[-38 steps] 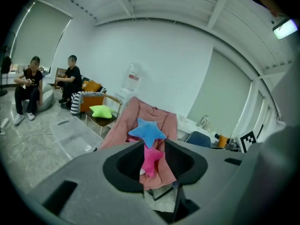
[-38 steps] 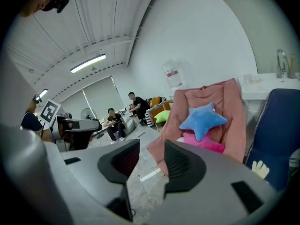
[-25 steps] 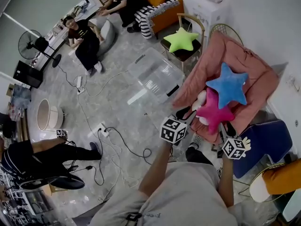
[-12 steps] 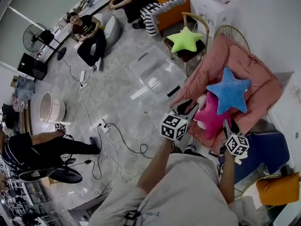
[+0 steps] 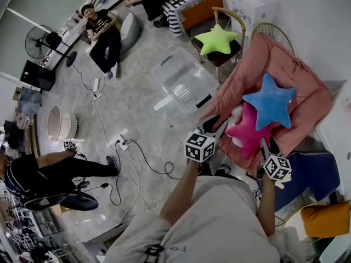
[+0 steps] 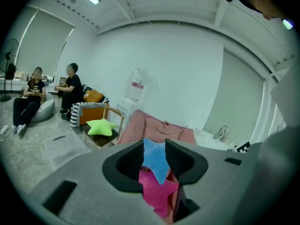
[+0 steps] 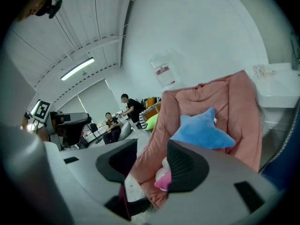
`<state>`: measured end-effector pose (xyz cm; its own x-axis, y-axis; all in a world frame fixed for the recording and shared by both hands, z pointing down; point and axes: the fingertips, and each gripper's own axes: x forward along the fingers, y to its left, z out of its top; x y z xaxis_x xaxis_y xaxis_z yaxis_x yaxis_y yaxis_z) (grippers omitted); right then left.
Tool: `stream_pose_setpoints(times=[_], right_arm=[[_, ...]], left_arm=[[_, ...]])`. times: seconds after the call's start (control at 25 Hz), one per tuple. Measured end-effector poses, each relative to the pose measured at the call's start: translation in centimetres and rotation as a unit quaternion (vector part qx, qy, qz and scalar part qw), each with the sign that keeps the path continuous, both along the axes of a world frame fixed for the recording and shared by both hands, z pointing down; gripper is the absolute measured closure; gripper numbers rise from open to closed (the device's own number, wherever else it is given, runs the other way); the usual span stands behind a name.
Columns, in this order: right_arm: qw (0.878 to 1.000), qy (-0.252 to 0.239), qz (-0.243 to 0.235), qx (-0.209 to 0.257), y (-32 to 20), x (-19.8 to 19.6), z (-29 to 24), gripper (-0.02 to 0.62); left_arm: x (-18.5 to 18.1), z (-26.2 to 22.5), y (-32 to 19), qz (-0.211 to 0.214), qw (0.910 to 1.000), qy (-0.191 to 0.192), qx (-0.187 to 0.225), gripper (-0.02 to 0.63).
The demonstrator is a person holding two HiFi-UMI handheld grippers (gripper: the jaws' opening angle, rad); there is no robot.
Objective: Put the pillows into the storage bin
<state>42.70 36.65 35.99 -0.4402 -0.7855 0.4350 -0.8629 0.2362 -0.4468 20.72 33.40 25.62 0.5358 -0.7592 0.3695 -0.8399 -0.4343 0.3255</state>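
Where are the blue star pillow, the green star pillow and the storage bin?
blue star pillow (image 5: 270, 103): head view, its centre.
green star pillow (image 5: 216, 40): head view, its centre.
storage bin (image 5: 184, 82): head view, its clear top face.

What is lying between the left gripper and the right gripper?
In the head view, the pink star pillow lies between the left gripper and the right gripper. Both grippers are open and hold nothing.
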Motion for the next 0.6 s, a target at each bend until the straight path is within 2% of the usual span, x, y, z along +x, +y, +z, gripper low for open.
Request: stream_pose_setpoints(times=[0.08,0.24,0.6], right_arm=[[1.000,0.008,0.007,0.004,-0.2,0.3,-0.3,0.400],[1.000,0.020,0.021,0.006,-0.8,0.2,-0.5,0.400],[0.997,0.069,0.033,-0.014,-2.4,-2.2,0.5,0.400]], left_arm=[[-0.4,-0.2,-0.4,-0.008,0.9999,0.002,0.009,0.472],[-0.7,-0.3,-2.1,0.007,0.9998,0.013,0.015,0.472],[-4.2,2.3,-5.5,0.019,0.9988,0.044,-0.007,0.472]])
